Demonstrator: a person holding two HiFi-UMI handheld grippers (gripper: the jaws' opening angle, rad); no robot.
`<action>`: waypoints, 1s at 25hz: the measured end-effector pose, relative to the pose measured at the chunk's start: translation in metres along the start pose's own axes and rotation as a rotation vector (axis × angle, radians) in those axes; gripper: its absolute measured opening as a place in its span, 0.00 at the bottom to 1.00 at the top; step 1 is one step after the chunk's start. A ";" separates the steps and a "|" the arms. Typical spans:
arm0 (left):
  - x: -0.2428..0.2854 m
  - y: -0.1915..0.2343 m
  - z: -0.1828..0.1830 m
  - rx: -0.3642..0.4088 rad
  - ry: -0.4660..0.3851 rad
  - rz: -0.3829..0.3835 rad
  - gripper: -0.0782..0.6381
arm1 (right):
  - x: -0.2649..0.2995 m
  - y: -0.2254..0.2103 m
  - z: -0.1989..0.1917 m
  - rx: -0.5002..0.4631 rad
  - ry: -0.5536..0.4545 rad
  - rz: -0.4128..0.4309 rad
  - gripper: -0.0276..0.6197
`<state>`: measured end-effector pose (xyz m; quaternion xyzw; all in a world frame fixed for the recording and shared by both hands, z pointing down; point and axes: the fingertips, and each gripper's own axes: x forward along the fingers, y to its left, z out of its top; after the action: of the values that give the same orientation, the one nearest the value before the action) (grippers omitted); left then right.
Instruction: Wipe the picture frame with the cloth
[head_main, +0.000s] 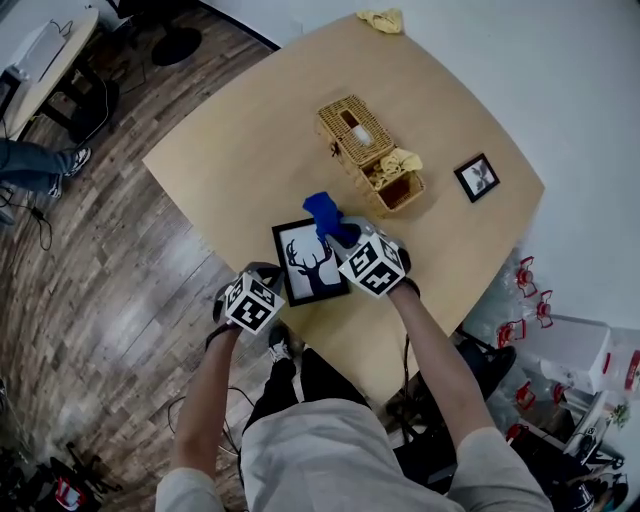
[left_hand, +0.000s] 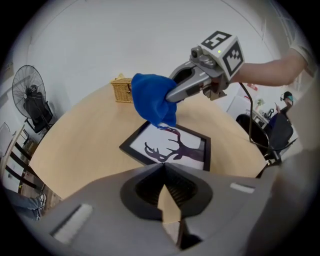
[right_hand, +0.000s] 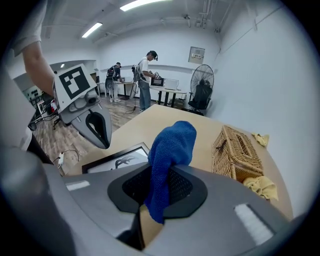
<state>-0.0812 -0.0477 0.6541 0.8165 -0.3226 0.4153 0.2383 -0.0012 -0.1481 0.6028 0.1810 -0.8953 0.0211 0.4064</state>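
A black picture frame (head_main: 305, 262) with a deer silhouette lies flat near the table's front edge; it also shows in the left gripper view (left_hand: 170, 147). My right gripper (head_main: 337, 232) is shut on a blue cloth (head_main: 323, 212), which bunches out past the jaws (right_hand: 172, 145). The cloth (left_hand: 152, 100) hangs over the frame's far part, its lower tip at the picture's surface. My left gripper (head_main: 265, 276) hovers at the frame's near left corner, jaws shut with nothing between them (left_hand: 164, 167). It does not touch the frame.
A wicker basket (head_main: 365, 150) holding a yellow cloth stands behind the frame. A small framed picture (head_main: 477, 177) lies at the right, another yellow cloth (head_main: 382, 20) at the far edge. People stand at desks in the background (right_hand: 145, 80). A fan (left_hand: 32, 97) stands left.
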 end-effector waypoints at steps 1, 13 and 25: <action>0.004 -0.001 -0.001 0.007 0.007 -0.007 0.18 | 0.000 -0.002 -0.002 0.011 0.002 -0.007 0.12; 0.024 -0.002 -0.016 0.058 0.095 -0.028 0.18 | 0.022 -0.006 -0.014 0.057 0.039 -0.046 0.12; 0.028 -0.002 -0.021 0.082 0.185 -0.045 0.18 | 0.049 -0.013 -0.024 0.013 0.109 -0.041 0.12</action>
<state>-0.0779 -0.0421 0.6884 0.7909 -0.2635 0.4960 0.2430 -0.0096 -0.1711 0.6536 0.2006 -0.8678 0.0283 0.4537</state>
